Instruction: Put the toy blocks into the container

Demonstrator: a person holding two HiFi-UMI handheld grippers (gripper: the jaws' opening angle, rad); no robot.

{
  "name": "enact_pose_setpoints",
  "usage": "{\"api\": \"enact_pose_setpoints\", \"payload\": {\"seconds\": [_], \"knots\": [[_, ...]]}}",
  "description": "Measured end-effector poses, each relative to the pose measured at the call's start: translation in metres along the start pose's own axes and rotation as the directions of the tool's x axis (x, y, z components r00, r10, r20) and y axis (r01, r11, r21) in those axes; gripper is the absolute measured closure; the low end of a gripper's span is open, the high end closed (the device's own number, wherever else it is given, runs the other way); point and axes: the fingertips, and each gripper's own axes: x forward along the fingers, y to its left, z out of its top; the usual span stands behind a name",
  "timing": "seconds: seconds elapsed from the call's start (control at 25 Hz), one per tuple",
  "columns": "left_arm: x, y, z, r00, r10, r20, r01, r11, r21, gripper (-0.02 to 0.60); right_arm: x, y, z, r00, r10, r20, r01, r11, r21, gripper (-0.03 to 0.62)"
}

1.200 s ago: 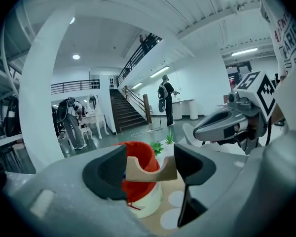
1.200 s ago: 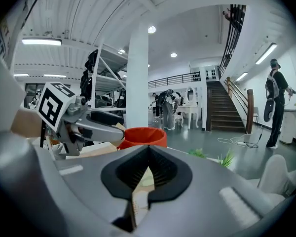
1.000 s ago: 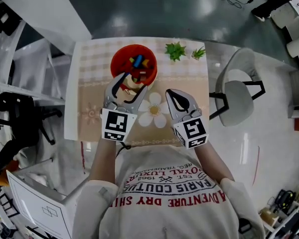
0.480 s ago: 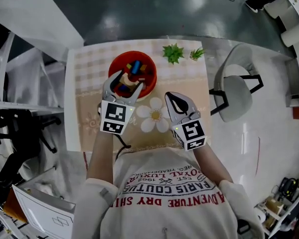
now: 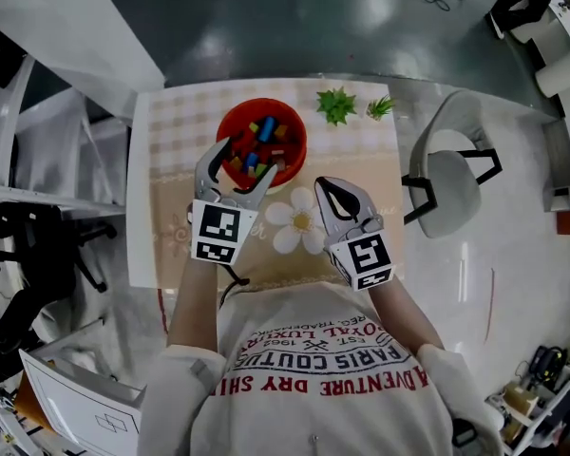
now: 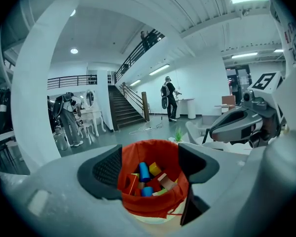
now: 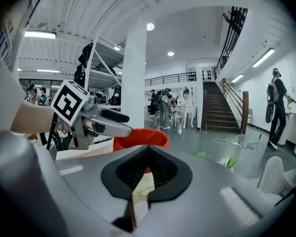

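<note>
A red container [image 5: 262,139] stands at the back middle of the table and holds several coloured toy blocks [image 5: 258,141]. In the left gripper view the blocks [image 6: 147,176] lie inside the container [image 6: 153,201]. My left gripper [image 5: 242,161] hangs just in front of the container's near rim. Its jaws are opening and nothing is between them [image 6: 150,158]. My right gripper [image 5: 327,182] is to the right of the container, over the flower mat, shut and empty. In the right gripper view its pads [image 7: 147,151] meet, with the container's rim [image 7: 142,138] beyond them.
Two small green plants [image 5: 335,103] [image 5: 378,105] stand at the table's back right. A white flower-shaped mat [image 5: 296,222] lies between the grippers. A grey chair [image 5: 451,180] stands right of the table. The table's near edge [image 5: 266,275] is close to the person's body.
The left gripper held a pale block over the container's near side; now its jaws are wider and empty. It has drawn back slightly toward the person. The right gripper has barely moved.
</note>
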Motion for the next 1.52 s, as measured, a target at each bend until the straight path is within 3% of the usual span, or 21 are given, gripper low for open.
{"api": "enact_pose_setpoints", "payload": {"seconds": [0.12, 0.28, 0.52, 0.64, 0.92, 1.52], "knots": [[-0.016, 0.001, 0.007, 0.999, 0.001, 0.033, 0.000, 1.000, -0.025, 0.241, -0.002, 0.006, 0.008, 1.000, 0.009, 0.025, -0.008, 1.000, -0.022, 0.592], [-0.044, 0.008, 0.016, 0.996, 0.041, 0.081, -0.036, 0.998, -0.059, 0.433, -0.005, 0.020, 0.020, 0.995, 0.074, 0.063, -0.072, 0.996, -0.047, 0.592], [-0.082, 0.013, 0.018, 0.989, 0.075, 0.125, -0.060, 0.991, -0.120, 0.502, -0.012, 0.041, 0.041, 0.982, 0.133, 0.136, -0.120, 0.988, -0.102, 0.592], [-0.100, 0.014, 0.016, 0.985, 0.097, 0.144, -0.075, 0.986, -0.147, 0.572, -0.017, 0.049, 0.049, 0.976, 0.140, 0.167, -0.120, 0.985, -0.121, 0.592], [-0.131, 0.008, 0.008, 0.977, 0.111, 0.183, -0.076, 0.979, -0.191, 0.574, -0.029, 0.061, 0.055, 0.971, 0.138, 0.196, -0.115, 0.985, -0.125, 0.592], [-0.151, 0.000, 0.015, 0.973, 0.092, 0.213, -0.065, 0.990, -0.128, 0.574, -0.024, 0.087, 0.044, 0.975, 0.167, 0.144, -0.149, 0.981, -0.127, 0.592]]}}
